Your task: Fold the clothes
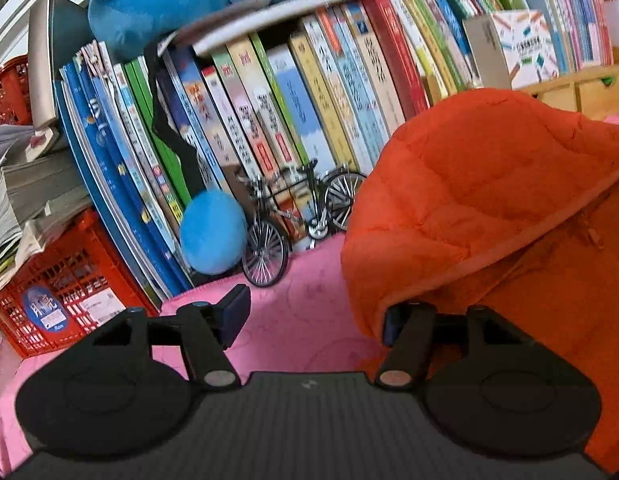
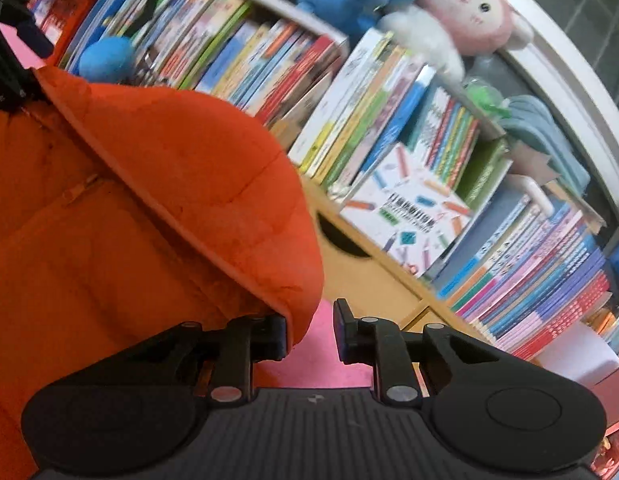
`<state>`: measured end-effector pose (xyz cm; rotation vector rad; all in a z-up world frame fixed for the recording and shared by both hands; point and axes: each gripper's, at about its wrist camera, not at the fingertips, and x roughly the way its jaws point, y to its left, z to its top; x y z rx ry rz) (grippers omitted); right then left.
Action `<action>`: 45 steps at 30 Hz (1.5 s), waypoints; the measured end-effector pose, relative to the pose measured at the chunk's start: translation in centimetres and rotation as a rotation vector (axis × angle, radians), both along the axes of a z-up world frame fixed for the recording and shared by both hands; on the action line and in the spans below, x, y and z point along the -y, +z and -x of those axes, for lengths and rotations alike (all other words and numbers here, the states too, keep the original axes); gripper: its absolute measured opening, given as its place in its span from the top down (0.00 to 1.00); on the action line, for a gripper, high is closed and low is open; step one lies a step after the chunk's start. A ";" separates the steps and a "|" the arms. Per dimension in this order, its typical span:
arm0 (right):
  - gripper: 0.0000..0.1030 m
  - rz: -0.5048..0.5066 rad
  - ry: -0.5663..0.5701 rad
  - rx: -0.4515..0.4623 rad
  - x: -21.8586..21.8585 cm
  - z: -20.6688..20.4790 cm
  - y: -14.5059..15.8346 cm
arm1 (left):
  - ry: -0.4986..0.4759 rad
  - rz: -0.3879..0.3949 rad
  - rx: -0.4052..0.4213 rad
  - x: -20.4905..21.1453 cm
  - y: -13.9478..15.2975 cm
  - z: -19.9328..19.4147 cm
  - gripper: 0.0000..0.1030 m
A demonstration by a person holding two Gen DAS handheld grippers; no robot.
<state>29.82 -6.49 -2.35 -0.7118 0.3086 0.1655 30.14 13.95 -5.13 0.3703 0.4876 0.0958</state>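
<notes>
An orange padded jacket [image 1: 489,208] with a zip lies puffed up on the pink cloth [image 1: 301,320]. In the left wrist view it fills the right side. My left gripper [image 1: 313,320] is open, its right finger [image 1: 405,332] tucked under the jacket's edge and its left finger [image 1: 233,312] over bare pink cloth. In the right wrist view the jacket [image 2: 141,200] fills the left side. My right gripper [image 2: 309,334] is open too, and the jacket's rim droops over its left finger [image 2: 275,338]. The right finger [image 2: 343,332] stands free.
A packed bookshelf [image 1: 269,112] runs close behind the cloth. A model bicycle [image 1: 301,216] and a blue plush toy [image 1: 213,232] stand at its foot. A red crate [image 1: 57,292] sits at the left. A wooden drawer unit [image 2: 369,276] and a pink plush [image 2: 469,8] are at the right.
</notes>
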 end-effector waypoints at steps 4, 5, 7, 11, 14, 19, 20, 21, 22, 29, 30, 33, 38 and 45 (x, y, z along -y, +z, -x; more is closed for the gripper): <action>0.76 -0.003 -0.017 -0.065 0.2 -0.7 -1.2 | 0.018 0.051 -0.053 -0.8 -0.8 -0.6 0.33; 0.76 -0.004 -0.020 -0.083 0.2 -0.9 -1.5 | 0.019 0.056 -0.072 -0.9 -0.9 -0.9 0.32; 0.76 -0.003 -0.026 -0.118 0.2 -1.2 -2.2 | 0.026 0.054 -0.097 -0.7 -1.2 -1.3 0.31; 0.75 0.035 0.030 -0.115 -0.9 -0.9 -2.5 | 0.000 0.031 -0.096 -0.2 -1.2 -1.0 0.32; 0.54 -0.006 0.080 -0.079 -1.1 0.5 -1.0 | -0.002 0.085 -0.078 -0.2 0.2 0.2 0.34; 0.42 -0.092 0.108 -0.081 -1.0 2.2 1.9 | -0.027 0.088 -0.051 0.8 2.0 2.0 0.34; 0.41 -0.096 0.111 -0.084 -1.0 2.3 2.1 | -0.032 0.091 -0.049 1.0 2.3 2.3 0.34; 0.41 -0.100 0.116 -0.087 -1.1 2.5 2.4 | -0.038 0.094 -0.048 1.2 2.6 2.7 0.34; 0.37 -0.110 0.123 -0.091 -1.1 2.9 2.7 | -0.043 0.098 -0.047 1.5 2.9 3.0 0.34; 0.26 -0.165 0.155 -0.112 -0.7 5.5 4.4 | -0.088 0.157 -0.037 2.8 4.5 5.3 0.34; 0.26 -0.172 0.157 -0.112 -0.6 5.9 4.6 | -0.091 0.173 -0.033 2.9 4.7 5.5 0.34; 0.23 -0.230 0.152 -0.093 -0.1 6.2 5.4 | -0.080 0.243 -0.006 2.9 5.4 5.8 0.34; 0.13 -0.518 0.088 -0.085 1.5 4.2 7.8 | -0.006 0.329 0.034 3.8 5.9 3.5 0.34; 0.57 -0.865 -0.036 -0.289 2.3 -2.5 6.7 | 0.135 0.458 -0.045 4.4 1.6 -1.3 0.34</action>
